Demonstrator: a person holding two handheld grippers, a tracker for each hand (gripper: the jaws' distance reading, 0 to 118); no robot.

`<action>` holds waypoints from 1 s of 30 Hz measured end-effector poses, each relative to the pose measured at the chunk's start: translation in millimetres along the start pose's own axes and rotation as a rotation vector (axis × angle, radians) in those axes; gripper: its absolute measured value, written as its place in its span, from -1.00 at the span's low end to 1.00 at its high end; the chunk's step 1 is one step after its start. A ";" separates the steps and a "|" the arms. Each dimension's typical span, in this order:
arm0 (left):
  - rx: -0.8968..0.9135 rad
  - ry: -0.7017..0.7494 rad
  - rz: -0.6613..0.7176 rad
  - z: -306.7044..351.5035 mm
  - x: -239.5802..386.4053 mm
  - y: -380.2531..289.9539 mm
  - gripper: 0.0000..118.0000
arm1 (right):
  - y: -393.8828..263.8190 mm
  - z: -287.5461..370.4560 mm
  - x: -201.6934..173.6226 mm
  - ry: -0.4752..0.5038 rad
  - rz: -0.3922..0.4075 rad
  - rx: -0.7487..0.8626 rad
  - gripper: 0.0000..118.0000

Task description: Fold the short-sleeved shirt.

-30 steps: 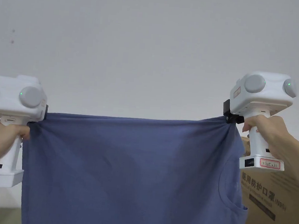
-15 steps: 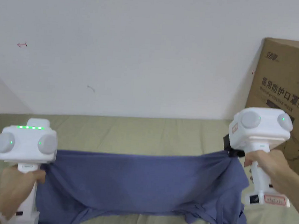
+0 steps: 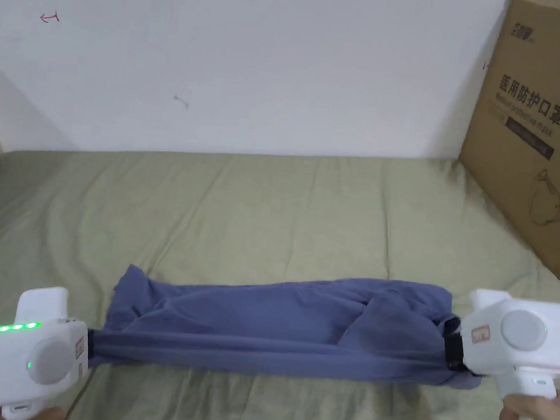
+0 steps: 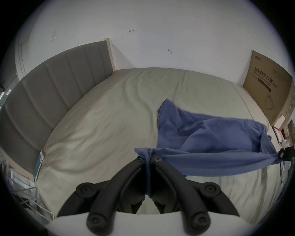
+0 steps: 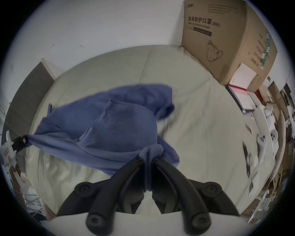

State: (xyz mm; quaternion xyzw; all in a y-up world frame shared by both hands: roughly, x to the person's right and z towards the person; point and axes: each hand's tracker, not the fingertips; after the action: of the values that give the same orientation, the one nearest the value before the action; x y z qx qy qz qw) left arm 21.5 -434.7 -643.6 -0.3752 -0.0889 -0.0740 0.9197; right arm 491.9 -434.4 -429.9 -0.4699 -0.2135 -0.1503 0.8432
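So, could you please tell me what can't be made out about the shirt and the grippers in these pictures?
- Head view: the left gripper tips are hidden by its white housing, and the hand is cut off by the bottom edge.
- Head view: the shirt is bunched, so its sleeves and collar are hard to tell apart.
- Right gripper view: the clutter beyond the bed's edge is motion-blurred.

Soft matt blue cloth shirt (image 3: pixel 275 323), wrinkled olive bedsheet (image 3: pixel 273 201), cardboard box (image 3: pixel 543 132).
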 end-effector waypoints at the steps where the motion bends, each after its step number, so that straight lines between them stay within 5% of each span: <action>1: 0.001 0.007 -0.002 12.7 -3.6 -13.6 -0.95 | -17.7 7.7 -0.1 0.008 -0.007 -0.013 -0.89; 5: -0.036 -0.012 -0.044 59.0 -23.9 -66.7 -0.95 | -94.3 34.9 3.0 0.042 -0.094 -0.044 -0.89; 17: -0.140 -0.020 -0.095 132.0 -58.4 -195.3 -0.92 | -228.2 94.3 29.5 0.036 -0.074 -0.041 -0.89; 18: -0.140 -0.022 -0.095 131.6 -57.7 -197.5 -0.76 | -227.8 93.8 31.2 0.042 -0.082 -0.027 -0.87; 20: -0.171 -0.014 -0.095 131.0 -55.3 -196.2 0.04 | -224.6 96.4 30.2 0.032 -0.097 -0.020 -0.50; 21: -0.181 -0.025 -0.089 130.8 -56.4 -195.7 0.76 | -223.6 98.8 29.0 0.013 -0.095 -0.009 0.08; 22: -0.177 -0.035 -0.070 132.8 -58.7 -196.7 1.00 | -222.6 101.5 28.3 -0.010 -0.078 0.000 0.46; 26: -0.127 -0.103 -0.038 159.3 -63.1 -195.5 0.79 | -224.1 126.6 26.4 -0.007 -0.059 0.078 0.45; 27: -0.121 -0.138 -0.027 169.0 -62.9 -197.4 0.48 | -227.0 133.6 23.8 0.004 -0.062 0.102 0.14; 29: -0.111 -0.160 -0.027 181.7 -63.3 -206.0 -0.48 | -235.4 146.3 17.6 0.021 -0.051 0.130 -0.93; 30: -0.115 -0.153 -0.028 185.6 -61.7 -211.5 -0.93 | -240.9 147.6 13.1 0.011 -0.050 0.126 -1.00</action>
State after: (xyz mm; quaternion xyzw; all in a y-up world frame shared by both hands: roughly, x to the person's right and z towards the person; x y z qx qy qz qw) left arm -101.5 -449.5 -383.5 -0.4308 -0.1599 -0.0628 0.8860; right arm 361.5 -432.3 -178.9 -0.4095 -0.2297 -0.1601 0.8683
